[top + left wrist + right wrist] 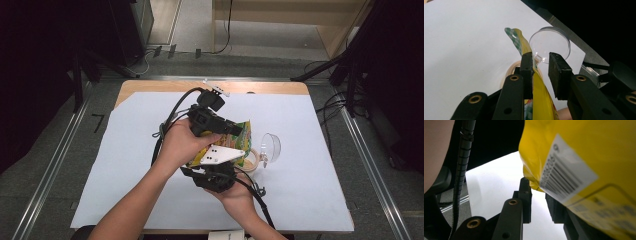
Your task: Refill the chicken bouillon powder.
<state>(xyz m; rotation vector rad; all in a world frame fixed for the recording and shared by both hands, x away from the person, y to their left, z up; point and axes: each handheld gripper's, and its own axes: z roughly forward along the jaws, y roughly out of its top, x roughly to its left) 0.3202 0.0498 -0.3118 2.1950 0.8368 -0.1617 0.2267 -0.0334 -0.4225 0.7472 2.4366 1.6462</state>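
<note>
The yellow snack bag (pixel 235 142) hangs above the table's (pixel 125 165) middle — your left gripper (pixel 541 65) stands partly open around its edge, your right gripper (pixel 539 195) partly open at its corner — grip unclear.

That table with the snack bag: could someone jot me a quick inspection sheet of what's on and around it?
Surface: wooden table under a white sheet.
Job's things: yellow snack bag held up off the sheet between both grippers; clear round lid and tape ring lie beside it.
Clutter: nothing seen.
Grippers: left gripper open, bag edge between its jaws, touching one; right gripper open with the bag's corner just above the gap.
Cables: black cables trail from both grippers.
Surroundings: grey floor, metal rails, dark stands, floor cables.
</note>
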